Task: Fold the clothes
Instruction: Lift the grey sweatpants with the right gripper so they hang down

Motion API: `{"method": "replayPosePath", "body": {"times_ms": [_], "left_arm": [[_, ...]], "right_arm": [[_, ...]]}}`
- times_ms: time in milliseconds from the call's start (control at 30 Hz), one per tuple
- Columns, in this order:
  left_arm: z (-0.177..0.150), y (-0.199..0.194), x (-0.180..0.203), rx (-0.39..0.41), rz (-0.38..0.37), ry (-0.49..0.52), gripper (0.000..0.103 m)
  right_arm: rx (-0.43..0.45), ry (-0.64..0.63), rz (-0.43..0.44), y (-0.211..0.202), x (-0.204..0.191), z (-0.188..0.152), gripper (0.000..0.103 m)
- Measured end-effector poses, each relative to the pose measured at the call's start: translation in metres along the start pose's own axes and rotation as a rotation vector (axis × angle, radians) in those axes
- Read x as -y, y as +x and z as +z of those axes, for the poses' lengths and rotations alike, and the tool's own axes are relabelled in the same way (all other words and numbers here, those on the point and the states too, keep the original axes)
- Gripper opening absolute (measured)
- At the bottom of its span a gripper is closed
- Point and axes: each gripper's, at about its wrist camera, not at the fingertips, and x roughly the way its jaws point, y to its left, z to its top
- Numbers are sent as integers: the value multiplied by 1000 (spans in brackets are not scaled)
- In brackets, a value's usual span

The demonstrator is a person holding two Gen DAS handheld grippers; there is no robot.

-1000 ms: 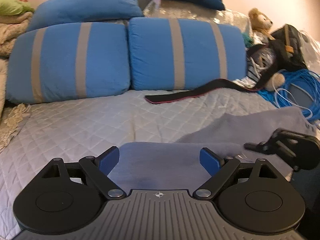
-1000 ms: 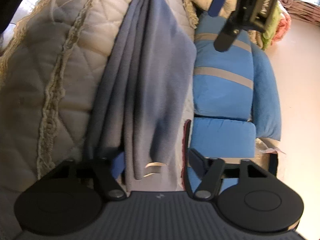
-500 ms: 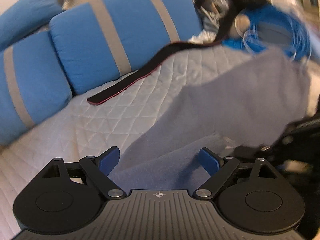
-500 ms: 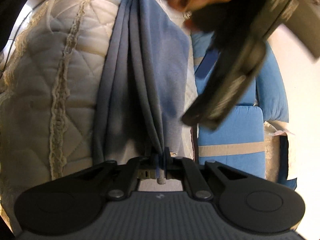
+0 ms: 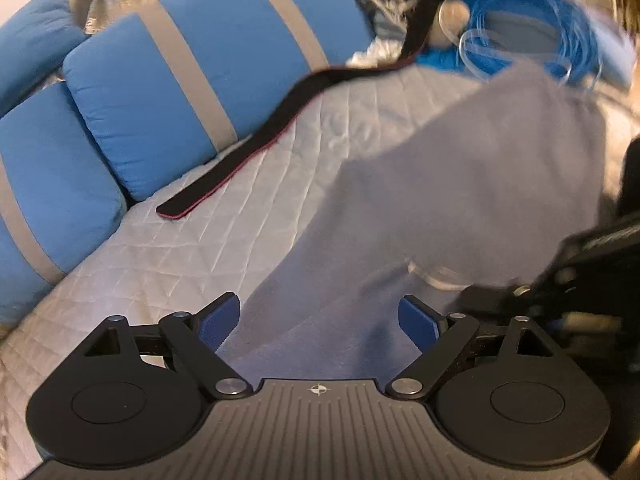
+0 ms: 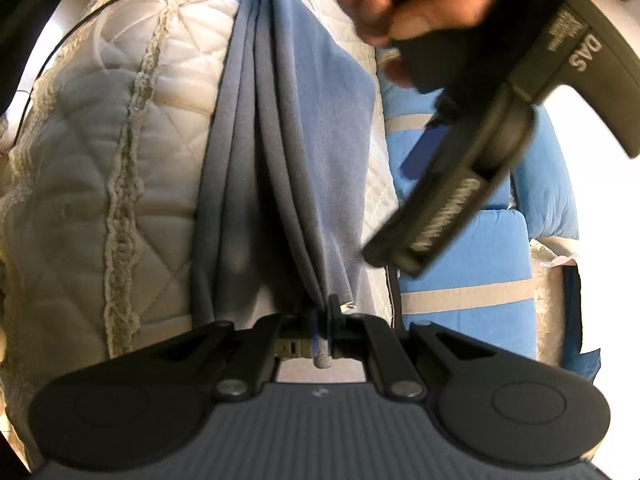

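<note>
Clothes first: the grey-blue garment is what I have pinched in my right gripper, whose jaws are pressed together on a bunched edge of the fabric, with a small white tag poking out just beside the fingertips. From that pinch the cloth runs away in long folds over the quilted white bedspread, near its lace-trimmed edge. My left gripper has its blue pads spread wide and holds nothing; it hovers over the same garment, which lies across the bedspread toward its right side. In the right wrist view, my hand and the left gripper's body are blurred. Past the garment, a long black strap lies on the quilt, running to the blue striped pillows at the far edge. Blue cable is coiled at the far right corner.
</note>
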Motion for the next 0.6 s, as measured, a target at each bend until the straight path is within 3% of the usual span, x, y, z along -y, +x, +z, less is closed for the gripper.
{"method": "replayPosePath", "body": {"times_ms": [267,500,600], "left_arm": [[3,40,-23,-47,-36,-163,88],[-5,21,-56,-36,90,-245,87],[-12,4,-72,-12,89,-282,87]], "right_arm": [[-8,-31,31,-3,-7,0,4],[-12,-41,54,-4,-12,-1,4],[-16,-43,58,-4,-13,-1,4]]}}
